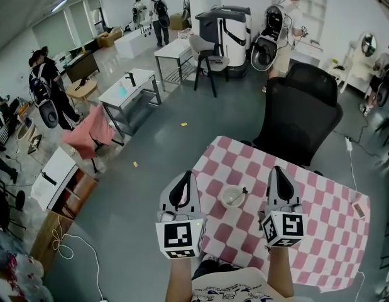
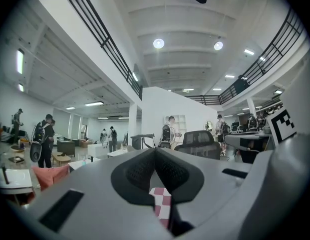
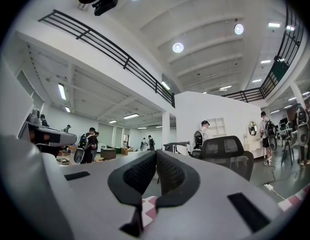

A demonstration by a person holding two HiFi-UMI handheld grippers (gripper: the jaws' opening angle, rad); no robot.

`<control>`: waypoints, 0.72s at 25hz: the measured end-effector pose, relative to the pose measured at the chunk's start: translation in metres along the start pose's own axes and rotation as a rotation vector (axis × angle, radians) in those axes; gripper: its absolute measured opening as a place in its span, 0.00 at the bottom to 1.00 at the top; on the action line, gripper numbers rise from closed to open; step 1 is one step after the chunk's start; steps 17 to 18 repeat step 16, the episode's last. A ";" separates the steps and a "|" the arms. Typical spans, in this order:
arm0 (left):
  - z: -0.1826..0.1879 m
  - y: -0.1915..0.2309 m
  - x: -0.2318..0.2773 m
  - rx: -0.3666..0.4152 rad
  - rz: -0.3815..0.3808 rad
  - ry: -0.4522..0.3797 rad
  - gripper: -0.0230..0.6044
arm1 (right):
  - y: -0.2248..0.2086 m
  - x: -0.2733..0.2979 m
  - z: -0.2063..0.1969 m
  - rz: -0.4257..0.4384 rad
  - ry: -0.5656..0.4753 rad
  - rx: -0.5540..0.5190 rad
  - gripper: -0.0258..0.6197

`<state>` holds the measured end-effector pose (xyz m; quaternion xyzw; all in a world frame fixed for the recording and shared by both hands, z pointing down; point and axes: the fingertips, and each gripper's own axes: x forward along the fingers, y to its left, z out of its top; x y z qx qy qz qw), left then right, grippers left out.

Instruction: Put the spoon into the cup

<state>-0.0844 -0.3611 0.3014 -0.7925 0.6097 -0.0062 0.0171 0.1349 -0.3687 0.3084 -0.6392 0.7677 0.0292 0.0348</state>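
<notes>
In the head view a small white cup stands on the pink-and-white checked tablecloth, between my two grippers. A thin handle that looks like the spoon pokes over the cup's right rim; its bowl is hidden. My left gripper hangs at the table's left edge, left of the cup, shut and empty. My right gripper is over the cloth to the right of the cup, also shut with nothing in it. In the left gripper view the pads meet, as do the pads in the right gripper view.
A black office chair stands just beyond the table's far edge. A small brownish object lies near the cloth's right edge. Grey floor spreads to the left, with a pink chair, white desks and several people further off.
</notes>
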 end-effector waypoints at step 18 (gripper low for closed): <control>0.001 -0.001 -0.003 0.014 -0.017 0.000 0.06 | -0.001 -0.004 0.001 -0.011 0.005 0.003 0.06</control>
